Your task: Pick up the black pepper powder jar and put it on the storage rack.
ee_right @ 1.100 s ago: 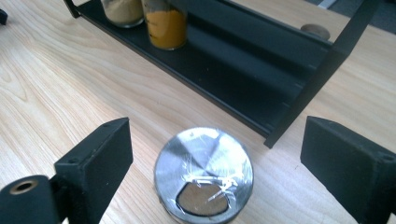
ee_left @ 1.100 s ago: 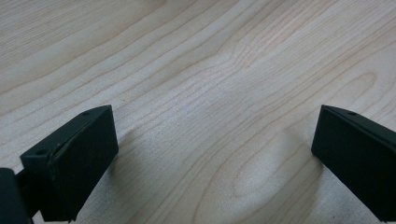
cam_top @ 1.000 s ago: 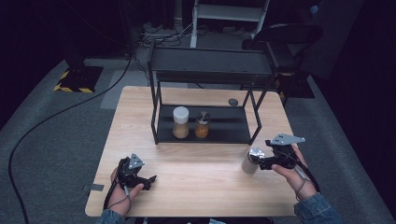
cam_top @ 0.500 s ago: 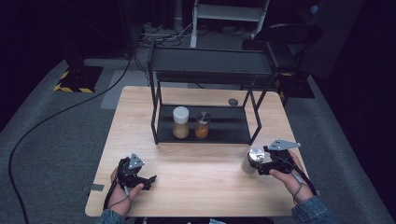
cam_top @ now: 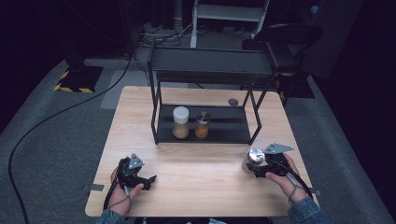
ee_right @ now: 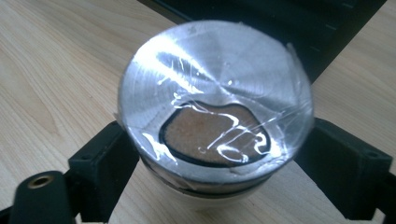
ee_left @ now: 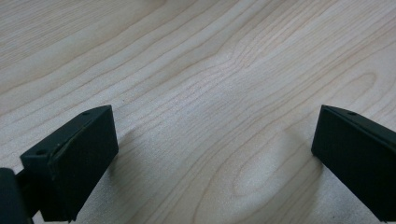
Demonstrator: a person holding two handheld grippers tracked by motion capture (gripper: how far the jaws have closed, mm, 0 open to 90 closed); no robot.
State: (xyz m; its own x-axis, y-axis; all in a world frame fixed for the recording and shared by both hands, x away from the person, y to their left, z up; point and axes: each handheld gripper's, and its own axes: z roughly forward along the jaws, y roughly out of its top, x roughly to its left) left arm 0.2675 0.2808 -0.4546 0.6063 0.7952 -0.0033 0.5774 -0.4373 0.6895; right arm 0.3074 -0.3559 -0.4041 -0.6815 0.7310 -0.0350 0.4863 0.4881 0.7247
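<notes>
Right claw (ee_right: pixel 219 163) had just been closing around the small silver-lidded, film-wrapped spice jar (ee_right: pixel 212 107) before the black rack (cam_top: pixel 205 100); the jar looked light, rigid and slippery, best gripped below the lid.

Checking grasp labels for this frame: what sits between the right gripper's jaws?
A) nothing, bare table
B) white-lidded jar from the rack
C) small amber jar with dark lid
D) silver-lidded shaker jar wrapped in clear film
D: in the right gripper view, the silver-lidded shaker jar stands between the black jaws of the right gripper, clear film over its lid.
</notes>
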